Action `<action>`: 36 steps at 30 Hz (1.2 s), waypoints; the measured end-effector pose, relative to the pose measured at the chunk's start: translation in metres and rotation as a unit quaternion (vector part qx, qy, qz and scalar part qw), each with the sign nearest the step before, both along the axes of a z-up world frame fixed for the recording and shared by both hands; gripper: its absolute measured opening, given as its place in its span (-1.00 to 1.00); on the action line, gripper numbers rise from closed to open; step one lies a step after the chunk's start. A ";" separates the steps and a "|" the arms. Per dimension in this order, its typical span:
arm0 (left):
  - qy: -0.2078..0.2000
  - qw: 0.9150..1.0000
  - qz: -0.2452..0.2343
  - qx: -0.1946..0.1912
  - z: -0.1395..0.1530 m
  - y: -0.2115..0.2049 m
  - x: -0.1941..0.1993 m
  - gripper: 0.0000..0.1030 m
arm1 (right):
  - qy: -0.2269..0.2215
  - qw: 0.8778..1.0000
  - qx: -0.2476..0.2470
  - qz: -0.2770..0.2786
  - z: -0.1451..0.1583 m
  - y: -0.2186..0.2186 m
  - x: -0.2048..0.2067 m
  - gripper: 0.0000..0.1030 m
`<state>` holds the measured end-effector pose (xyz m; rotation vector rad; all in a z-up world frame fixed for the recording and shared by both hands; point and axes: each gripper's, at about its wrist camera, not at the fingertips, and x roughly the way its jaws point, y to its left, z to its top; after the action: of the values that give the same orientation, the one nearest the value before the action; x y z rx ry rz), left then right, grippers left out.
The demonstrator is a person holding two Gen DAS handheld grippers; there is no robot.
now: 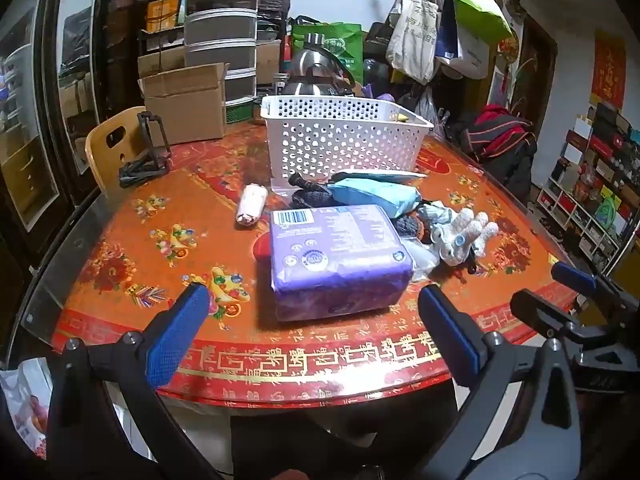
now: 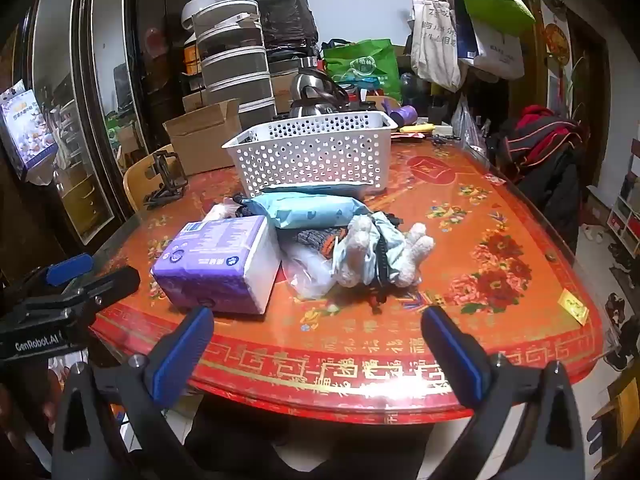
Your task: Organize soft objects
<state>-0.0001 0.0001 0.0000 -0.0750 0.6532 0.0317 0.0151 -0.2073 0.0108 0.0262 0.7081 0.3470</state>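
A pile of soft things lies mid-table in front of a white perforated basket [image 1: 340, 140] [image 2: 312, 152]. Nearest is a purple tissue pack [image 1: 340, 260] [image 2: 220, 264]. Behind it lie a light-blue soft pack [image 1: 372, 196] [image 2: 308, 210], a dark knitted item [image 1: 312, 194] and a white plush toy [image 1: 464, 236] [image 2: 384, 252] on a clear plastic bag [image 2: 312, 272]. A rolled white cloth [image 1: 252, 210] sits apart to the left. My left gripper [image 1: 316, 320] [image 2: 94, 276] hovers open over the table's near edge, short of the purple pack. My right gripper [image 2: 320, 344] [image 1: 560, 292] is open beside it, holding nothing.
The red patterned table [image 2: 400, 388] has a curved near rim. A cardboard box [image 1: 188, 108], a black folding stand [image 1: 148, 152] and a wooden chair back [image 1: 112, 148] are at the far left. A kettle [image 1: 316, 68], stacked drawers and hanging bags crowd the back.
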 end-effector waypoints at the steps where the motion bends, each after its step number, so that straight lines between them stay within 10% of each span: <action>1: -0.001 1.000 0.002 -0.001 0.000 0.000 0.000 1.00 | -0.001 1.000 0.001 0.000 0.000 0.000 0.000 1.00; 36: -0.013 1.000 0.005 -0.009 0.006 0.005 0.002 1.00 | 0.004 1.000 0.006 0.002 0.000 0.001 0.001 1.00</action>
<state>0.0015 0.0048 0.0059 -0.0967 0.6264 0.0352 0.0157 -0.2060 0.0113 0.0382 0.7139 0.3555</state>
